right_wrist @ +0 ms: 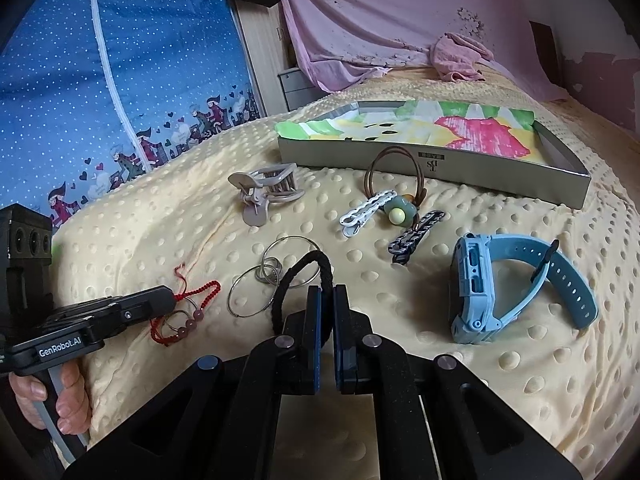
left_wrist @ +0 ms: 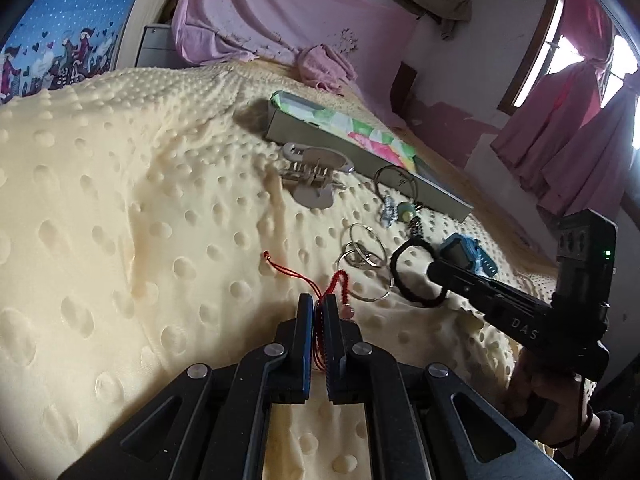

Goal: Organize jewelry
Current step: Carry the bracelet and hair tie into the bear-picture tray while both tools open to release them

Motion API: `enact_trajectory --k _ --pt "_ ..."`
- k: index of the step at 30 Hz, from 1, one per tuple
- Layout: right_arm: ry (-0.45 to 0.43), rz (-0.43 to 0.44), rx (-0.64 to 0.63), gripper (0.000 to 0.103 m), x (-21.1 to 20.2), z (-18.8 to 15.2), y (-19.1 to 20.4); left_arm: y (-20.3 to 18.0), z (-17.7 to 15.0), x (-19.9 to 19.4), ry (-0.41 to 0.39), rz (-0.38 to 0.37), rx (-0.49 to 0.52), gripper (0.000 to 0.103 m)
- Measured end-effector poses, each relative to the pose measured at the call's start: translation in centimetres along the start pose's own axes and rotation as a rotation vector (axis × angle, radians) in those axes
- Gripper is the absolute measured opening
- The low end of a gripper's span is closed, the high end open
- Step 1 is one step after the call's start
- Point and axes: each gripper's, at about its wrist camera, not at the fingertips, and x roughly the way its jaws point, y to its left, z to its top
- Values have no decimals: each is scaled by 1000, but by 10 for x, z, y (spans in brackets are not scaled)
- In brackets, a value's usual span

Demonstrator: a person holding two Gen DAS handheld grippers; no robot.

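My left gripper (left_wrist: 318, 300) is shut on a red cord bracelet (left_wrist: 336, 286) lying on the cream dotted blanket (left_wrist: 120, 200); it shows in the right wrist view too (right_wrist: 188, 304), with pink beads. My right gripper (right_wrist: 327, 290) is shut on a black braided hair tie (right_wrist: 308, 276), which also shows in the left wrist view (left_wrist: 412, 276). Silver rings (right_wrist: 276, 276) lie between the two. A shallow cardboard box (right_wrist: 432, 168) with a colourful lining sits further back.
On the blanket lie a blue watch (right_wrist: 516, 284), a beige claw clip (right_wrist: 266, 190), a white clip (right_wrist: 366, 208), a dark clip (right_wrist: 416, 236), a brown hair tie with a green bead (right_wrist: 396, 184). A pink cloth (right_wrist: 460, 58) lies at the far end of the bed.
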Motion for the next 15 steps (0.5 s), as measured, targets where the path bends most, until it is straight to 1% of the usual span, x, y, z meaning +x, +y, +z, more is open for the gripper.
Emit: enact_trajectory --k 3,5,7,8,10,11,13,15 --pt "9 -2 3 5 2 0 -1 1 0 7 36 24 -2 9" --pt "16 -4 11 5 4 0 -3 0 0 10 51 28 3 11" --pt "17 -5 15 5 4 0 -3 -3 1 13 57 18 24 21" --pt "18 -5 14 5 4 0 -3 -5 2 13 53 14 34 25" --pt "20 -7 11 5 5 -1 -3 -8 4 17 53 6 52 39" --pt "22 -7 10 5 5 -1 -4 -10 5 19 54 7 64 40" --pt "24 -8 10 5 6 -1 -4 -14 7 24 58 32 88 40" --pt "24 -10 11 5 6 -1 -4 -16 7 26 63 41 98 40"
